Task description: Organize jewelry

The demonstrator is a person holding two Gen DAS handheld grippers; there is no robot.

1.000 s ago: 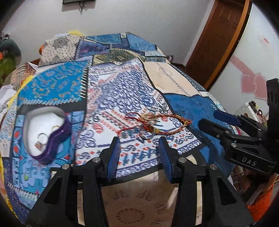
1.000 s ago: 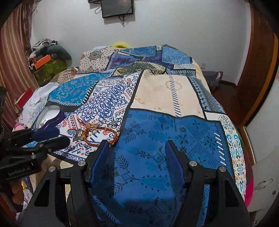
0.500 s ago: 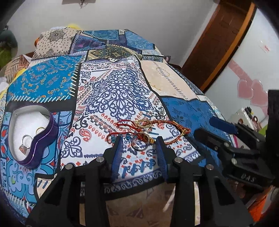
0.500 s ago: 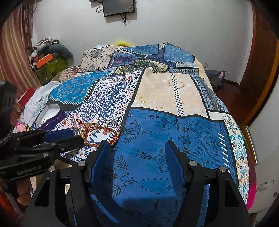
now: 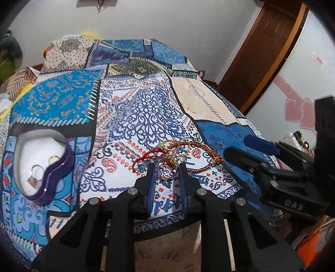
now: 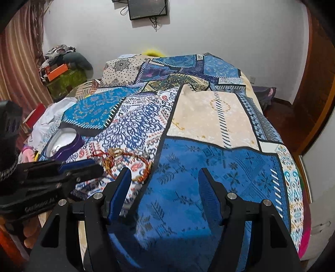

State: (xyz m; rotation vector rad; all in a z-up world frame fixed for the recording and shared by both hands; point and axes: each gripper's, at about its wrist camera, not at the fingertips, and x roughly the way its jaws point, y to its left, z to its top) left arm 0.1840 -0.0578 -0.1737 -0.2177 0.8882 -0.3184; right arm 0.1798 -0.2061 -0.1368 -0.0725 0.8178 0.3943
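A tangle of red thread bracelets (image 5: 194,146) and gold rings (image 5: 167,144) lies on the patchwork bedspread (image 5: 146,117). A silver ring (image 5: 166,170) sits at its near edge. My left gripper (image 5: 166,168) is closing on that ring, and both blue pads touch its sides. To the left stands a purple heart-shaped box (image 5: 62,167) with white lining, holding two rings (image 5: 36,170). My right gripper (image 6: 164,172) hangs open over a blue patch with nothing between its fingers. From there I see the bracelets (image 6: 129,159), the box (image 6: 75,144) and the left gripper (image 6: 97,166).
The bed's near edge runs just below both grippers. The right gripper (image 5: 238,145) hovers right of the pile. A wooden door (image 5: 261,52) stands far right, clutter and a curtain (image 6: 18,73) far left, and a wall screen (image 6: 147,8) beyond the bed.
My left gripper has edged forward to the jewellery pile and its jaws have narrowed onto the silver ring. The right gripper has kept still and stayed open.
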